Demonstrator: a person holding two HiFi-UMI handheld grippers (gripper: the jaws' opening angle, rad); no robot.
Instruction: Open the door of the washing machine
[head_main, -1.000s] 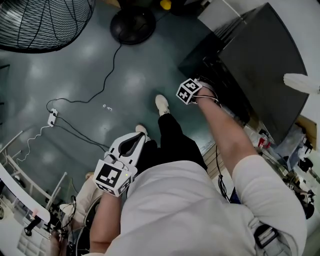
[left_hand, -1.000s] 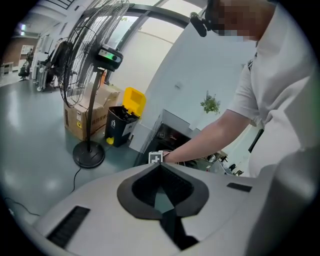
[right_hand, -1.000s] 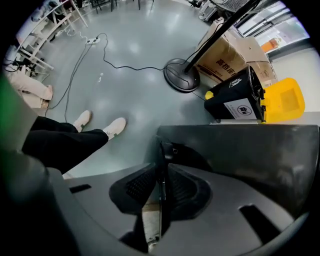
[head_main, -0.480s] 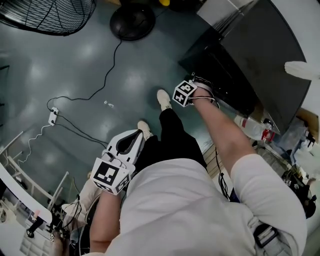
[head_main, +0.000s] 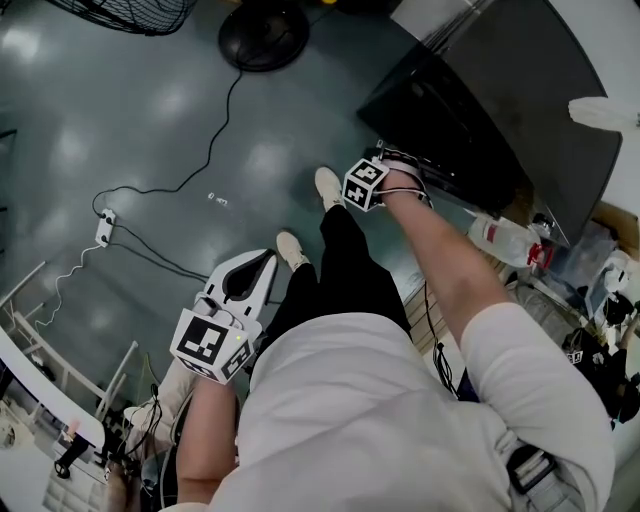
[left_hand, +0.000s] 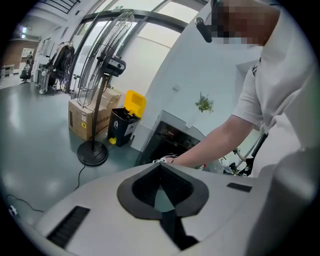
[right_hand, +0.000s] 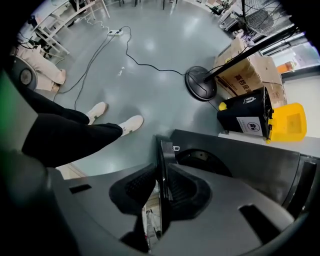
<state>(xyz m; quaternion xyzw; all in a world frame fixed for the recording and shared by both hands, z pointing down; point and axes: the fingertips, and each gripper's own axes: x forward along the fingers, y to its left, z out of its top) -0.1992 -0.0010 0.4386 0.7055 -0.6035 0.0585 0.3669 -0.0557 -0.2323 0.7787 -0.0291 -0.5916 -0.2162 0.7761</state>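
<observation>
The washing machine (head_main: 540, 110) is a dark box at the upper right of the head view. Its door (right_hand: 163, 160) stands ajar, seen edge-on in the right gripper view, with the round drum opening (right_hand: 200, 157) just to its right. My right gripper (right_hand: 161, 175) is shut on that door edge, one pad on each side. In the head view only its marker cube (head_main: 362, 183) and the hand show at the machine's front. My left gripper (head_main: 262, 262) hangs by the person's left leg, far from the machine, shut with nothing in it (left_hand: 160, 167).
A standing fan's round base (head_main: 263, 38) and its cable (head_main: 190, 170) lie on the grey floor, with a power strip (head_main: 103, 228) further left. Cardboard boxes (right_hand: 250, 65) and a black bin with a yellow lid (right_hand: 250, 117) stand beside the machine. A bottle (head_main: 500, 238) lies at the right.
My right gripper has moved a little left in the head view, still on the door edge. The left gripper has drifted down and left.
</observation>
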